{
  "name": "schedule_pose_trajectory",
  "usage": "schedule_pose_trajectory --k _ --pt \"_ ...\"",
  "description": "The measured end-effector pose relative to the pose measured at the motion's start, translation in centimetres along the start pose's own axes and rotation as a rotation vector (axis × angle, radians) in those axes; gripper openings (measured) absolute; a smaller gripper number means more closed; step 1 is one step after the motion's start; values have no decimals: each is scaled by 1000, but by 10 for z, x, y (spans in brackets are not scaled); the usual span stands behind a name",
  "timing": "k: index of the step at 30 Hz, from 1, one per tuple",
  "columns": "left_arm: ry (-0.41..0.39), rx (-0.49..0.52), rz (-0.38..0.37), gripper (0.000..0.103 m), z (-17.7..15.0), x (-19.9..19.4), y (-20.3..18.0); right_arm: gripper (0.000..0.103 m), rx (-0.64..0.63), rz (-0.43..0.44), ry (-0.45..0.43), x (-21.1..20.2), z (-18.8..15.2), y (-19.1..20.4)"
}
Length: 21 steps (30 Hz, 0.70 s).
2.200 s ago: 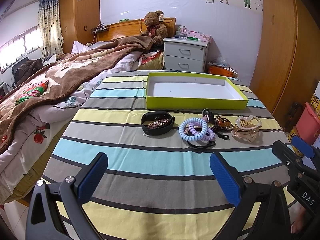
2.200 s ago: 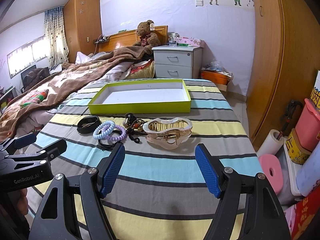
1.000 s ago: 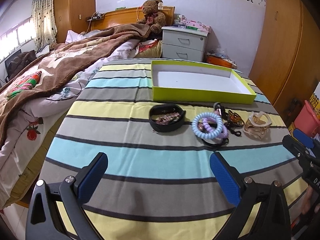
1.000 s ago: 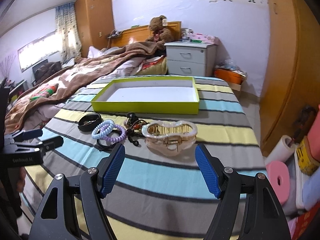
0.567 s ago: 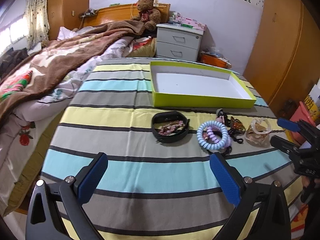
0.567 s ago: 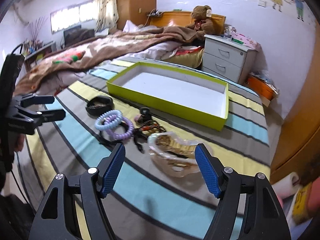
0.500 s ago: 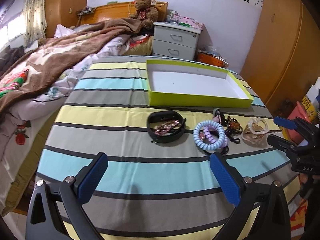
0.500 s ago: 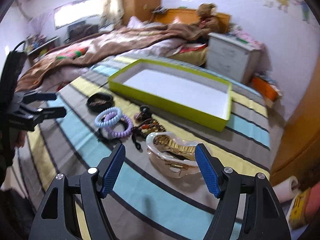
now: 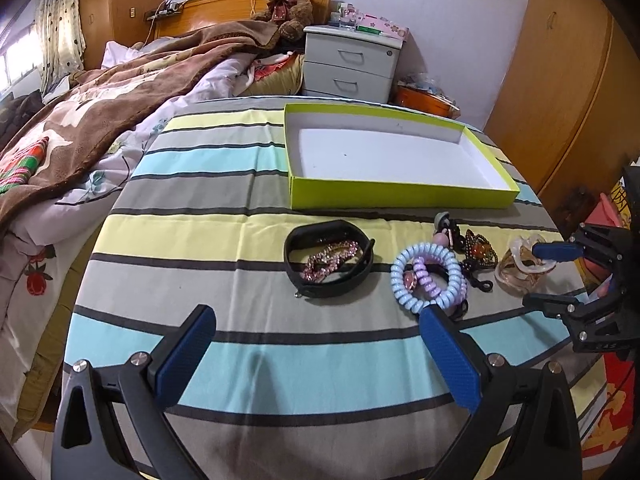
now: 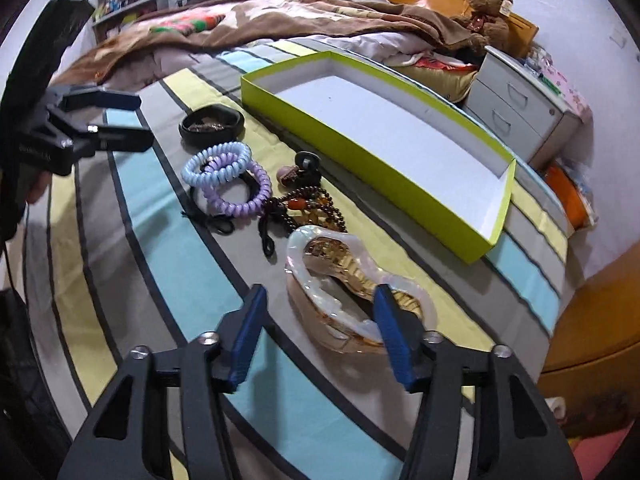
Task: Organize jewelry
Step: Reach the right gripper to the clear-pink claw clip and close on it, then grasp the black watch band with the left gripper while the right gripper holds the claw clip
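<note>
On the striped tablecloth (image 10: 168, 264), nearest the right gripper (image 10: 320, 324), lies a large pearly hair claw (image 10: 356, 288) with a gold spring and teeth, just beside a dark bead string (image 10: 308, 208) and apart from the green box (image 10: 400, 132), which is bare inside. The gripper's jaws are closing, one blue pad off the claw's near side, the other over its far half; I cannot tell that either presses on it yet, so nothing counts as held. By its look the claw is light, hard plastic, glossy and probably slippery, with curved shells that could squirm out of flat pads. Gripping across the two shells near the hinge should hold best; squeezing the finger tabs would likely spring it open. Beyond the beads lie coiled hair ties (image 9: 428, 276) and a black band (image 9: 328, 260), soft and springy by comparison. Over bare cloth hangs the left gripper (image 9: 316, 352), jaws wide, holding nothing.
</note>
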State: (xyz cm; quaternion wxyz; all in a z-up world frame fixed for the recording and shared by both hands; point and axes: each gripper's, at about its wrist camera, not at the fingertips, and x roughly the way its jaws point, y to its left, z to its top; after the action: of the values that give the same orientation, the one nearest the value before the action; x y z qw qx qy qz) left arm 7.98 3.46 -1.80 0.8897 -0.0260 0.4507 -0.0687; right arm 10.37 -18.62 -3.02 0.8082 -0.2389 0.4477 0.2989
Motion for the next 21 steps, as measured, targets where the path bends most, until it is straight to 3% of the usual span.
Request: schedule_pose_trajectory --k 1,4,9,13,21 --pt "2 3 1 103 1 0 0 34 -16 -5 16 -1 0 1" --pt "4 7 15 103 2 2 1 22 -46 25 46 -4 1 2" --pt "11 0 13 103 3 5 2 20 -44 98 78 -4 1 4" --pt "16 2 4 103 3 7 0 21 -35 95 129 13 3 7" --pt "10 -17 9 99 3 8 13 15 22 78 44 -2 -6 20"
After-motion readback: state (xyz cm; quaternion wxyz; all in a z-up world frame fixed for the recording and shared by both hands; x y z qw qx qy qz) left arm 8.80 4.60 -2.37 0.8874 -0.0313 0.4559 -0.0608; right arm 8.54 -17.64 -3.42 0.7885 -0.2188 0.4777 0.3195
